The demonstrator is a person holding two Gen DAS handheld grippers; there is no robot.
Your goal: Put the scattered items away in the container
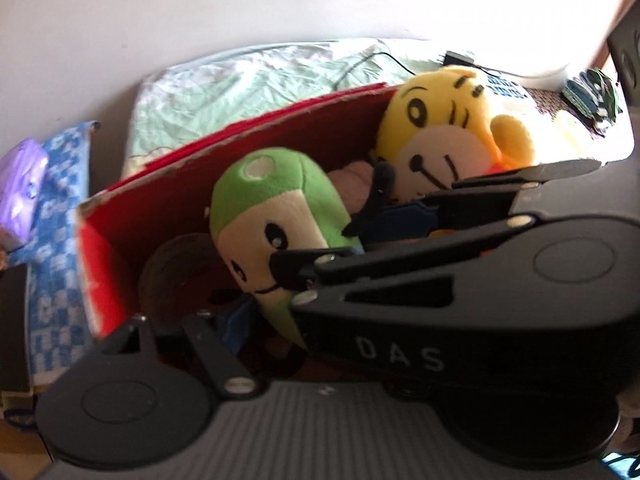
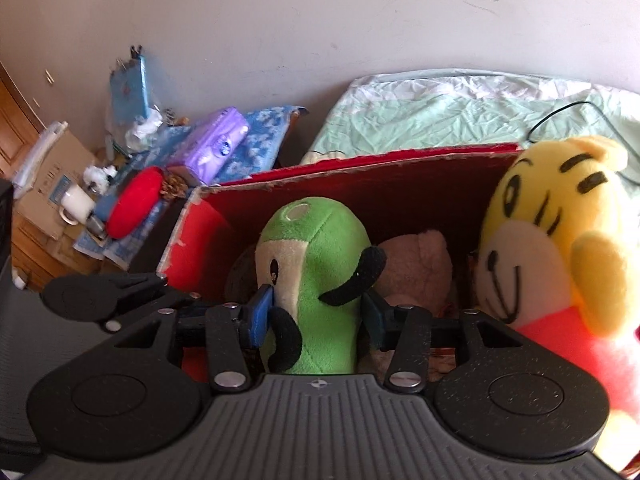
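Your red box [image 2: 360, 184] stands open just ahead of both tongs, with the pale green bed [image 2: 460, 116] beyond its far wall. Inside it, a green plush [image 2: 320, 264] sits upright near the middle, a brown plush [image 2: 416, 264] lies low behind and to the right of it, and something dark and round [image 1: 176, 272] rests against the left inner wall. A yellow plush [image 2: 548, 232] rises at the box's right end, its head above the rim; you cannot tell whether its base sits inside the box or against it.

Your right tongs [image 2: 316, 316] are about half spread and grasp the green plush. The blue left pad [image 2: 262, 316] presses into the plush's pale face side, and the right pad [image 2: 374, 316] sits against its green flank, partly hidden behind a black limb of the toy. The plush's lower body fills the gap between the two fingers.

Your left tongs [image 1: 320, 248] reach in from the right of the green plush. They stand partly spread, with one black fingertip [image 1: 290, 266] touching the plush's face by its mouth and the other finger [image 1: 404, 216], blue-padded, lying farther back toward the yellow plush. The view is blurred, so you cannot tell whether these tongs clench anything or merely rest against the toys.

Left of the tongs, off the box, a purple pack [image 2: 216, 148] lies on a blue patterned cloth [image 2: 264, 140], with a red cushion [image 2: 134, 204] and a white mug [image 2: 78, 204] farther left.
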